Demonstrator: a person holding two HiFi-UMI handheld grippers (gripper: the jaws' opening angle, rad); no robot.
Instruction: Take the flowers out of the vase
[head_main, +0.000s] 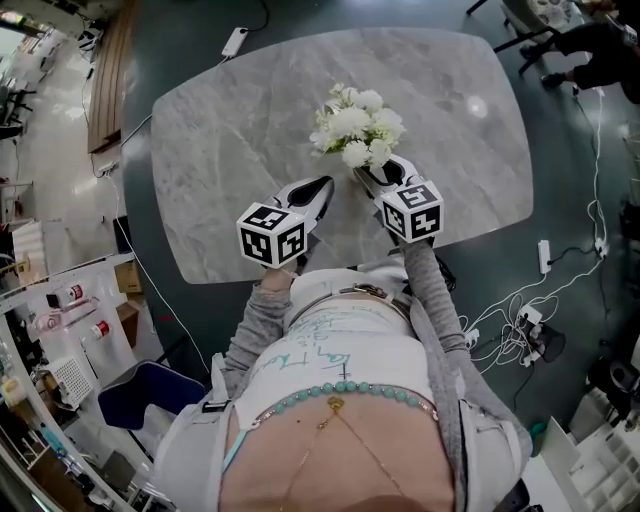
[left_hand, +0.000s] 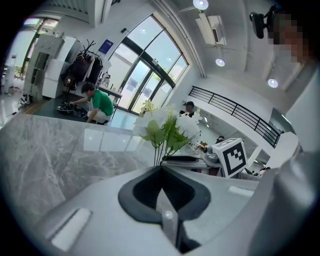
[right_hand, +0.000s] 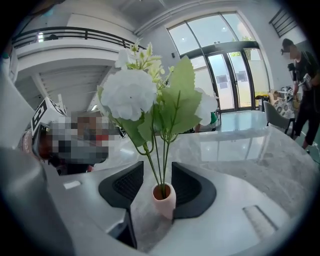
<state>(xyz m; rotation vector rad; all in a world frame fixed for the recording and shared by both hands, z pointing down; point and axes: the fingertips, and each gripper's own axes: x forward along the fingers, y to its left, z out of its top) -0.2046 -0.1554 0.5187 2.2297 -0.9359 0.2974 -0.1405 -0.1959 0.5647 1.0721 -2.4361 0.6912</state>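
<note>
A bunch of white flowers (head_main: 358, 125) with green leaves stands near the middle of the grey marble table (head_main: 220, 150); its vase is hidden under the blooms in the head view. In the right gripper view a small pink vase (right_hand: 164, 199) holds the thin green stems (right_hand: 161, 160), with the white flowers (right_hand: 129, 94) above. My right gripper (right_hand: 157, 172) is open, its dark pads on either side of the stems and not touching them. It sits just before the bunch (head_main: 372, 172). My left gripper (head_main: 323, 187) is shut and empty, left of the flowers (left_hand: 165, 125), jaws meeting (left_hand: 160, 167).
The table's near edge (head_main: 330, 272) runs just behind both grippers. Cables and power strips (head_main: 545, 255) lie on the floor to the right, a chair (head_main: 585, 45) stands far right. A person in green (left_hand: 100, 105) crouches beyond the table. The right gripper's marker cube (left_hand: 230, 157) shows beside the flowers.
</note>
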